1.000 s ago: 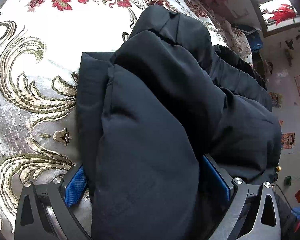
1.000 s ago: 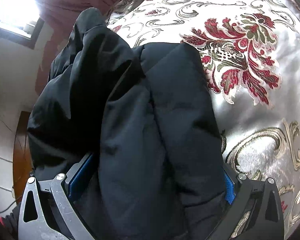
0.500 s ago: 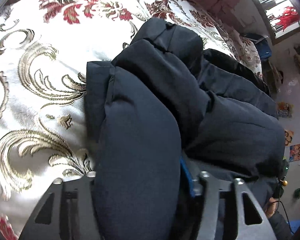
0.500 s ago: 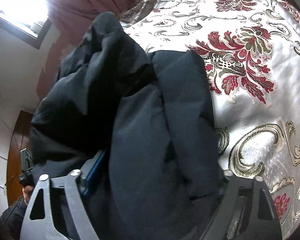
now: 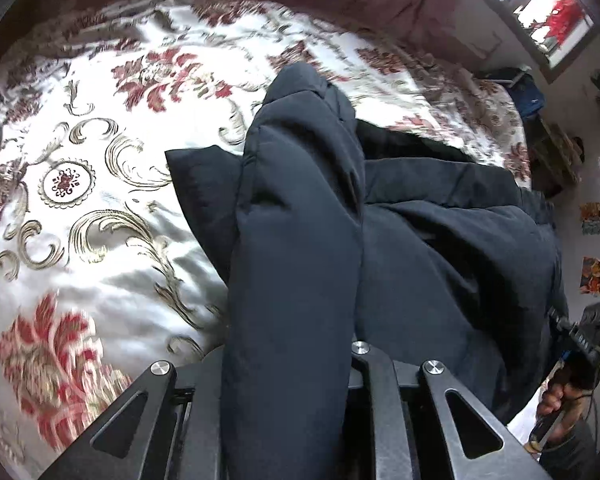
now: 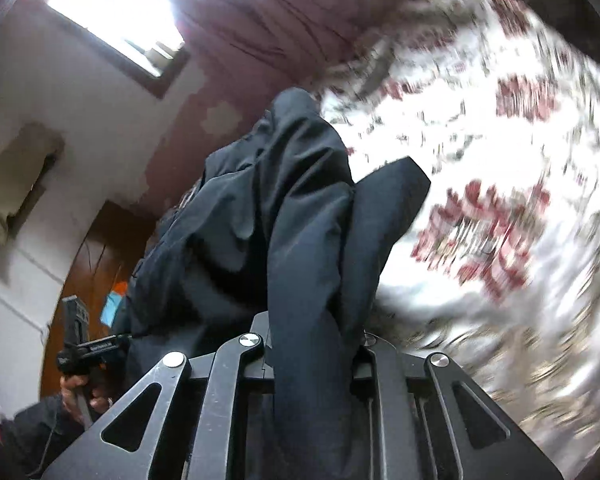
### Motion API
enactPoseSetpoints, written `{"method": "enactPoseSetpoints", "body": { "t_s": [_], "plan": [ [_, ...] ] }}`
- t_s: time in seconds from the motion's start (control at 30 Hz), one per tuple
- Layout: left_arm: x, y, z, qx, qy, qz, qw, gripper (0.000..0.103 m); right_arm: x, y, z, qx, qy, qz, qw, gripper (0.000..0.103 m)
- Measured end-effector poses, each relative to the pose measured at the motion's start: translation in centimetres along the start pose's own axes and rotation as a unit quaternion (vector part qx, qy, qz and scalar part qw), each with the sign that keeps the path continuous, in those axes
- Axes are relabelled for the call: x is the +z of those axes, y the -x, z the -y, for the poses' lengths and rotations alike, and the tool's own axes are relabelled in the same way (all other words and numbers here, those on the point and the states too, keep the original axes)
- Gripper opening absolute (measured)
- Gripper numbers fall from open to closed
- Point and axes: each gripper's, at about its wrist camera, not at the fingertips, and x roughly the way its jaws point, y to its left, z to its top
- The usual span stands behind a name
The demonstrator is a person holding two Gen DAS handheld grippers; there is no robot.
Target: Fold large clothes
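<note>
At the bottom centre of the left wrist frame, the left hand-held gripper is clamped on a thick fold of the dark padded jacket, with its jaws drawn in against the fabric on both sides. At the bottom centre of the right wrist frame, the right hand-held gripper is likewise clamped on a fold of the same jacket. In each frame the gripped fold runs from the jaws up through the middle of the frame. In the left wrist frame the remainder of the jacket spreads to the right of centre and lies on the bed, which carries a white cover with red and gold floral patterns. The right wrist frame is heavily motion-blurred on its right side. A bright window occupies the upper left of that frame.
</note>
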Motion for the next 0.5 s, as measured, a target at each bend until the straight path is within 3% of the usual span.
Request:
{"method": "enactPoseSetpoints", "body": {
  "t_s": [0.17,0.27,0.37,0.5],
  "plan": [
    [-2.1,3.6,5.8,-0.011,-0.023,0.022,0.9994,0.017,2.3,6.0,2.5,-0.011,0.018,0.0,1.0,0.014],
    [-3.3,4.8,9.2,-0.025,-0.027,0.031,0.9988,0.017,1.8,8.2,4.8,-0.016,0.021,-0.005,1.0,0.014],
    [-4.8,4.9,11.5,-0.027,-0.038,0.035,0.9983,0.017,0.6,7.0,7.6,-0.029,0.0,-0.026,0.999,0.015],
    [-6.4,2.0,12.3,-0.008,-0.034,0.018,0.9992,0.017,-2.8,3.6,11.8,-0.061,-0.035,-0.053,0.996,0.015]
  ]
}}
